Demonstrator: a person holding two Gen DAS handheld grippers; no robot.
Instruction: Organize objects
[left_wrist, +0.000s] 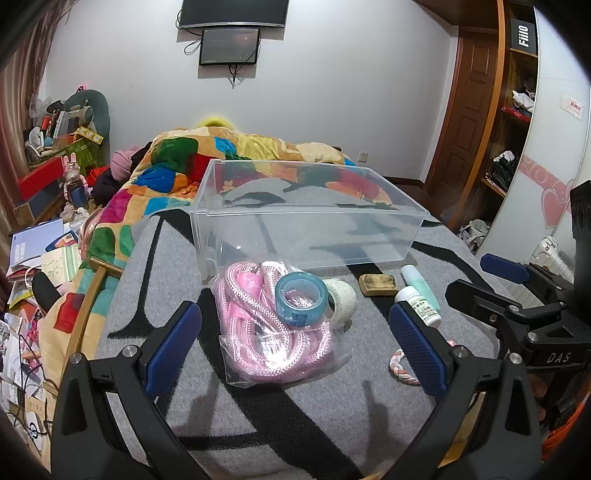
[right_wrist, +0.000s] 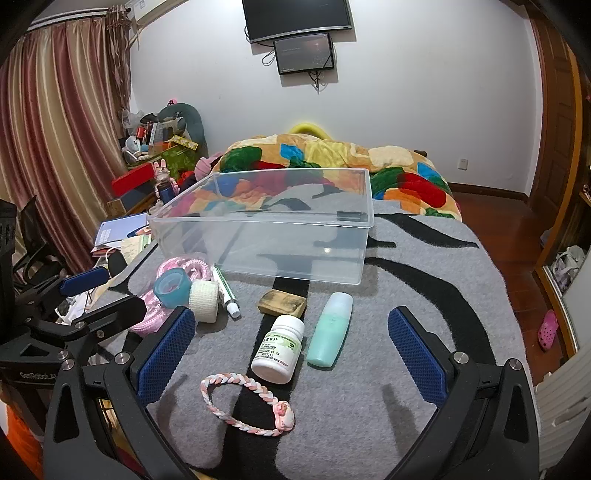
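Both grippers are black plastic frames with 2 angled arms each. The left gripper carries textured blue rubber pads, with round silver screws at the pivots. The right gripper has the same blue pads and silver screws. Seen from the left wrist, its side reads "DAS" in white letters.

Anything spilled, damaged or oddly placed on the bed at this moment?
Nothing spilled or broken. The clear bin holds nothing; the pill bottle, green bottle and blue tape roll lie loose on the blanket in front of it.
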